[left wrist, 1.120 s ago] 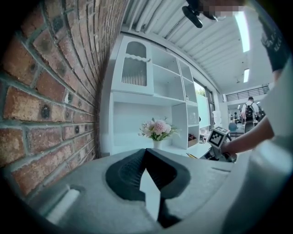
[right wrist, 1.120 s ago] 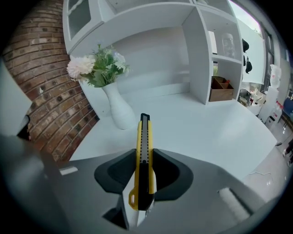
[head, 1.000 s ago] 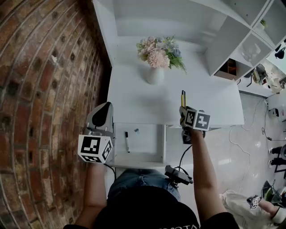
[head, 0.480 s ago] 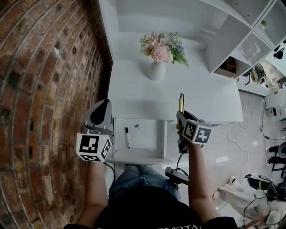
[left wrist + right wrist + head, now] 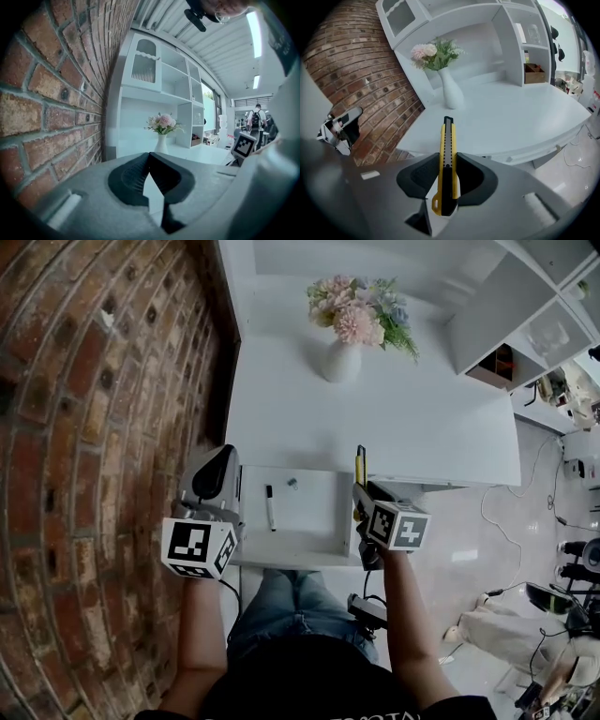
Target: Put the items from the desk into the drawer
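The right gripper is clamped on a yellow knife. Its two dark pads press the knife's flat sides along the rear part of the handle. The looped butt end sticks out behind the pads, and the black-tipped front end reaches well past the fingertips, in line with the jaws. In the head view this gripper angles downward, and the knife lies across the front edge of the white desk. It sits just right of the right wall of the open drawer and points toward the back of the desk; it is not over the drawer's floor. Whether the tip touches the desk cannot be told. Inside the drawer a black-and-white marker lies lengthwise near the left side, and a small object lies beside it toward the back. Both are well apart from the knife. The left gripper has its jaws closed tip to tip with nothing between them. In the head view it hangs just outside the drawer's left wall, close to the brick wall. Farther out, a white vase of pink flowers stands at the back of the desk. White shelves rise to its right.
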The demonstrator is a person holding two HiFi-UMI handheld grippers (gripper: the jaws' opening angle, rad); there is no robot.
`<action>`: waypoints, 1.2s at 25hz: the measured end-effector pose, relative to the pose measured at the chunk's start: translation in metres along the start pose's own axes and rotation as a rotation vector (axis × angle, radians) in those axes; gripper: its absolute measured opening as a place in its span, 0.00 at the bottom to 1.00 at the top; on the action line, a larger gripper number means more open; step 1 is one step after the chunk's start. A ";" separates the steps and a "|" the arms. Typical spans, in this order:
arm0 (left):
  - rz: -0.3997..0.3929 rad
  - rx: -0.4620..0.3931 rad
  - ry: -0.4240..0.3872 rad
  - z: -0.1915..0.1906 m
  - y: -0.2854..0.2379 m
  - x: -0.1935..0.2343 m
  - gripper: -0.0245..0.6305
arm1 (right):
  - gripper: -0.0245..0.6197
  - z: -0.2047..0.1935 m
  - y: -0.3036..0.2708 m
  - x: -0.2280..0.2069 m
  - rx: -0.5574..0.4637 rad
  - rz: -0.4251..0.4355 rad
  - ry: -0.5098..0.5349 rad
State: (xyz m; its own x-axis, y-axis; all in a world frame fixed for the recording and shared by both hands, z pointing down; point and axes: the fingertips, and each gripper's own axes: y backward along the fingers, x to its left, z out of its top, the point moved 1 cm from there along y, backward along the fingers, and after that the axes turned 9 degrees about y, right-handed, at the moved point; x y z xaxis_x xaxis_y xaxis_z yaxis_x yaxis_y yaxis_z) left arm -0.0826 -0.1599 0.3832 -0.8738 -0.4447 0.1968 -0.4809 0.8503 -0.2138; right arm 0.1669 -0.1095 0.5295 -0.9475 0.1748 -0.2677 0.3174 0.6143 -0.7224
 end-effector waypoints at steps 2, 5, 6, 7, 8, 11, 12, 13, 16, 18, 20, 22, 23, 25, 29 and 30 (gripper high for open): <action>-0.003 0.018 0.007 -0.006 0.000 0.001 0.04 | 0.23 -0.014 -0.006 0.010 0.036 0.027 0.002; -0.009 0.042 0.019 -0.016 -0.001 0.001 0.04 | 0.23 -0.040 -0.016 0.019 0.100 0.057 0.013; -0.011 0.048 0.022 -0.019 -0.001 0.000 0.04 | 0.23 -0.045 -0.018 0.023 0.115 0.069 0.012; -0.013 0.055 0.026 -0.023 -0.001 0.000 0.04 | 0.23 -0.051 -0.021 0.026 0.133 0.073 0.018; -0.016 0.062 0.029 -0.026 -0.002 -0.001 0.04 | 0.23 -0.059 -0.024 0.027 0.156 0.071 0.029; -0.027 0.091 0.035 -0.039 -0.001 -0.004 0.04 | 0.23 -0.093 -0.036 0.029 0.245 0.076 0.039; -0.031 0.100 0.036 -0.044 -0.001 -0.005 0.04 | 0.23 -0.103 -0.041 0.029 0.271 0.082 0.033; -0.034 0.109 0.037 -0.048 0.000 -0.006 0.04 | 0.23 -0.113 -0.047 0.031 0.294 0.094 0.019; -0.033 0.129 0.041 -0.058 0.004 -0.006 0.04 | 0.23 -0.138 -0.067 0.028 0.357 0.104 -0.024; -0.029 0.137 0.043 -0.062 0.006 -0.004 0.04 | 0.23 -0.153 -0.081 0.022 0.399 0.091 -0.056; -0.027 0.141 0.038 -0.064 0.008 -0.002 0.04 | 0.23 -0.166 -0.094 0.019 0.432 0.091 -0.121; -0.023 0.145 0.032 -0.066 0.010 0.000 0.04 | 0.23 -0.175 -0.106 0.017 0.450 0.097 -0.199; -0.019 0.147 0.030 -0.066 0.011 0.002 0.04 | 0.23 -0.179 -0.111 0.015 0.456 0.094 -0.229; -0.009 0.147 0.026 -0.066 0.014 0.007 0.04 | 0.23 -0.184 -0.123 0.011 0.466 0.076 -0.261; -0.007 0.143 0.023 -0.065 0.015 0.011 0.04 | 0.23 -0.189 -0.145 0.005 0.465 0.052 -0.262; -0.008 0.144 0.027 -0.065 0.015 0.012 0.04 | 0.23 -0.191 -0.150 0.004 0.466 0.045 -0.267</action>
State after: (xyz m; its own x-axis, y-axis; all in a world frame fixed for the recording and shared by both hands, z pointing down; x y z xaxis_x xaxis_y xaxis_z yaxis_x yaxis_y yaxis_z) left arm -0.0960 -0.1342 0.4448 -0.8687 -0.4419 0.2240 -0.4948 0.7968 -0.3468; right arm 0.1080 -0.0541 0.7586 -0.9092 -0.0464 -0.4138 0.3982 0.1933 -0.8967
